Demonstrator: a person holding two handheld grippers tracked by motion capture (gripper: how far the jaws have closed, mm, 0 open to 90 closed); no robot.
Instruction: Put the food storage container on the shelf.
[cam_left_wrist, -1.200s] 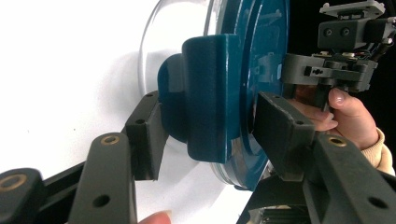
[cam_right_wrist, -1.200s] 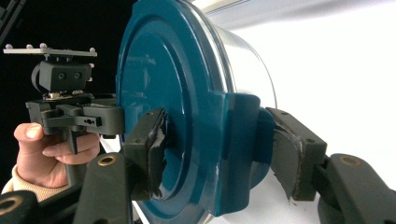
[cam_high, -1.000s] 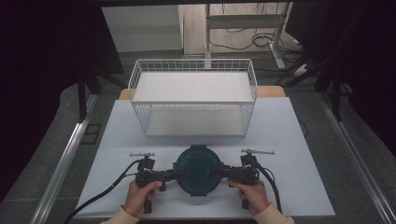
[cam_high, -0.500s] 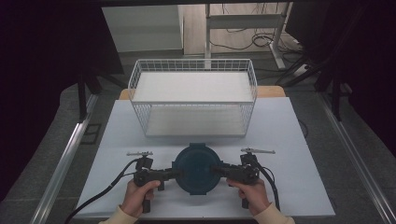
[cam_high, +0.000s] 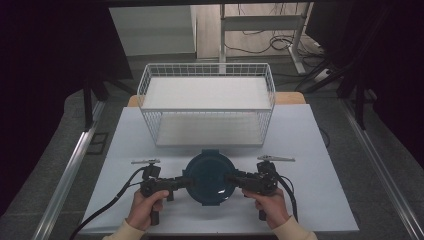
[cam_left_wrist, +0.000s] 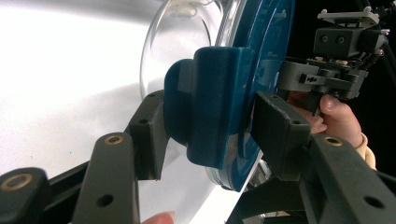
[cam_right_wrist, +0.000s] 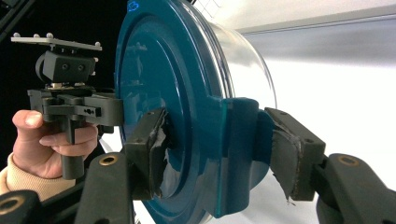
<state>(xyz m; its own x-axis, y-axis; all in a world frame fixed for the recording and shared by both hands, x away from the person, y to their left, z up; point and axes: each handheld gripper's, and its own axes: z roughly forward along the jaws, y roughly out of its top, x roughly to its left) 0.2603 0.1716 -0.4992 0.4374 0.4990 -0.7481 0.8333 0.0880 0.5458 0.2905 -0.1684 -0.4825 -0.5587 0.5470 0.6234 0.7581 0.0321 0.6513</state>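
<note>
Looking down from the high view, a round glass container with a dark teal lid (cam_high: 210, 176) sits on the white counter (cam_high: 320, 150), just in front of a white wire basket (cam_high: 207, 107). The left claw (cam_high: 184, 183) comes at it from the left and the right claw (cam_high: 234, 181) from the right, each gripped by one of the person's hands near the counter's front edge. Both claws meet the lid's rim at opposite sides, and a black cable trails from each toward the person.

Along the left gripper view, the left claw (cam_left_wrist: 205, 135) is pinching one of the lid's teal side clips (cam_left_wrist: 210, 107): one black pad presses the clip's outer face, the other presses the lid's top face. The clear glass bowl (cam_left_wrist: 182, 37) bulges beyond the lid, over the white counter. Farther off, the right claw's body and the hand holding it show past the lid.

Along the right gripper view, the right claw (cam_right_wrist: 219, 144) is pinching the opposite clip (cam_right_wrist: 238, 154) in the same way, one worn pad on the lid's flat top, the other on the clip's outer side. The lid's broad teal disc (cam_right_wrist: 159, 84) faces this camera at an angle, with the glass bowl behind it. The left claw's body and its hand show beyond the lid's edge.
</note>
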